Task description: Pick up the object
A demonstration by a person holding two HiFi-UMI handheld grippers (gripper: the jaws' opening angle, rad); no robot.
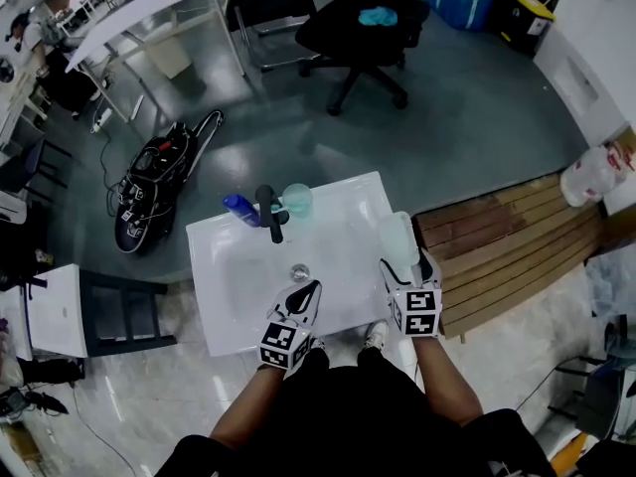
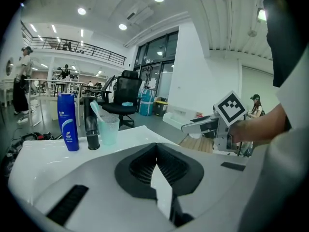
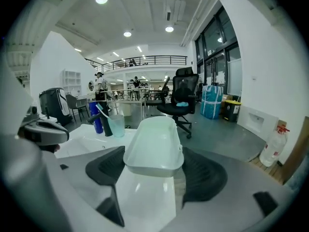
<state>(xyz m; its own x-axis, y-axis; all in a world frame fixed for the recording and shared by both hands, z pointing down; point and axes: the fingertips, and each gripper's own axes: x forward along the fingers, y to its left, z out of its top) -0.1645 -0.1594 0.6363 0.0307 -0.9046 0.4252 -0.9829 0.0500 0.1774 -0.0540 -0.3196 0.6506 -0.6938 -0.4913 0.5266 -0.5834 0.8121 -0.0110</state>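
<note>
A pale green, shallow plastic tray (image 3: pixel 155 144) is held between the black pads of my right gripper (image 3: pixel 155 172), which is shut on its near end. In the head view the tray (image 1: pixel 397 235) sits over the right edge of the white washbasin (image 1: pixel 231 271), with the right gripper (image 1: pixel 404 263) behind it. My left gripper (image 1: pixel 310 288) hovers over the basin's front near the drain (image 1: pixel 299 270). Its jaws meet at the tips, and the left gripper (image 2: pixel 156 150) holds nothing.
At the basin's back stand a blue bottle (image 1: pixel 239 207), a black faucet (image 1: pixel 268 213) and a clear green cup (image 1: pixel 296 199) with a toothbrush. A wooden slatted platform (image 1: pixel 517 232) lies to the right. A black office chair (image 1: pixel 363 23) and a black bag (image 1: pixel 149 187) are on the floor beyond.
</note>
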